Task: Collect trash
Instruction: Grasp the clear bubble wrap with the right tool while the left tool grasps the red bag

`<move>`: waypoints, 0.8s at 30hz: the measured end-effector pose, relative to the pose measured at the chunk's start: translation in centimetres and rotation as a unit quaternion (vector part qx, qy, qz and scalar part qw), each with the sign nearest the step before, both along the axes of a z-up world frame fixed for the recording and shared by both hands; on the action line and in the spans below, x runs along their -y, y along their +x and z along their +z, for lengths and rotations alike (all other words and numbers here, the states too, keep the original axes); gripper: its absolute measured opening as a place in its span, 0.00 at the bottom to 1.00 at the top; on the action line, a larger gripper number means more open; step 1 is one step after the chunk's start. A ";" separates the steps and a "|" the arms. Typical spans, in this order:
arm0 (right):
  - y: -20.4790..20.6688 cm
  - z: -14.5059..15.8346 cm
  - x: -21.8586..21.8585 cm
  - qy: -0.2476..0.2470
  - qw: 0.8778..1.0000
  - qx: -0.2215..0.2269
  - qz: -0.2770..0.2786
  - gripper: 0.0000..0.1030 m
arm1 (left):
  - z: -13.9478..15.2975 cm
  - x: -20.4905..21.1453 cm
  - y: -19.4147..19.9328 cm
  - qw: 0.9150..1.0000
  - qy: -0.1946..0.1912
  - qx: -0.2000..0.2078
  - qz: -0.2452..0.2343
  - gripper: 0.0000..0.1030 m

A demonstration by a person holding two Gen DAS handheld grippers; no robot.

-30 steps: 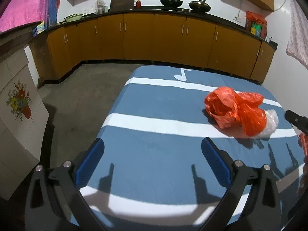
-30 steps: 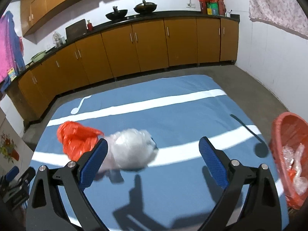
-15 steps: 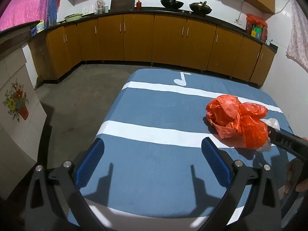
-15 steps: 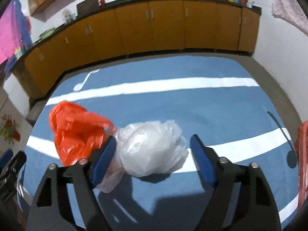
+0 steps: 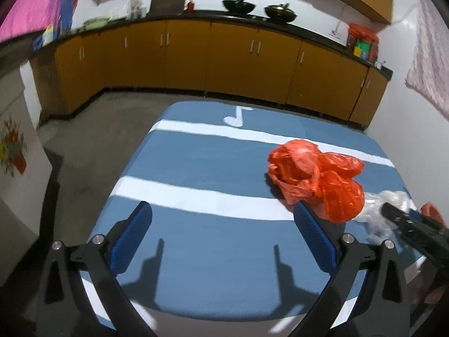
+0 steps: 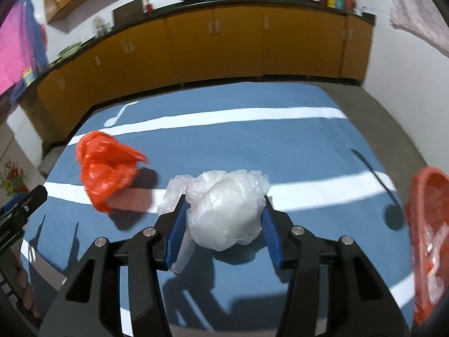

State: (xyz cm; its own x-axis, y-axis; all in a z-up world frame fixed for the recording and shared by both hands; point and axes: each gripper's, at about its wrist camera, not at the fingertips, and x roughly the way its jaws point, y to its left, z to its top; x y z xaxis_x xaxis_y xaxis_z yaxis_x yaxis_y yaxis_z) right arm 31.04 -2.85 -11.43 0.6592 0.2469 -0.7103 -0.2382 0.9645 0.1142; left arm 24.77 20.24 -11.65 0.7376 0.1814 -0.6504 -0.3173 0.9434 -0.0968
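A crumpled white plastic bag (image 6: pixel 224 210) is held between the blue pads of my right gripper (image 6: pixel 223 224), which is shut on it just above the blue striped tablecloth (image 6: pixel 252 146). The bag also shows in the left wrist view (image 5: pixel 384 210) at the right edge. A crumpled orange plastic bag (image 5: pixel 317 179) lies on the cloth, left of the white bag in the right wrist view (image 6: pixel 106 168). My left gripper (image 5: pixel 224 238) is open and empty over the near left part of the table, with the orange bag just beyond its right finger.
An orange-red basket (image 6: pixel 429 241) holding some clear plastic sits off the table's right edge. Yellow-brown cabinets (image 5: pixel 224 56) with a black counter run along the far wall. Bare concrete floor (image 5: pixel 92 140) lies left of the table.
My right gripper moved forward over the white bag and closed on it, and has lifted it slightly away from the orange bag. My left gripper stayed open and drew back a little.
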 end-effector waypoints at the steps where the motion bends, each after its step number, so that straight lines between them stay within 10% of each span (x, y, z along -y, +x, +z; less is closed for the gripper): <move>1: -0.4 0.0 0.9 0.000 1.000 0.000 -0.010 0.49 | 0.1 0.4 0.1 1.000 0.005 0.005 -0.007 0.96; 24: -3.2 -0.2 8.2 0.003 0.998 0.006 -0.062 0.49 | -0.1 6.4 10.9 0.994 -0.003 -0.048 -0.094 0.96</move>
State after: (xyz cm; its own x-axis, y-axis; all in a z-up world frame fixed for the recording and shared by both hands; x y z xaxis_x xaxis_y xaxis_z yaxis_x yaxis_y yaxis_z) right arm 27.81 -11.04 -11.62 0.6927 0.1673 -0.7016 -0.1184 0.9859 0.1182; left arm 35.65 13.88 -11.78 0.6929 0.0429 -0.7197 -0.1441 0.9863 -0.0799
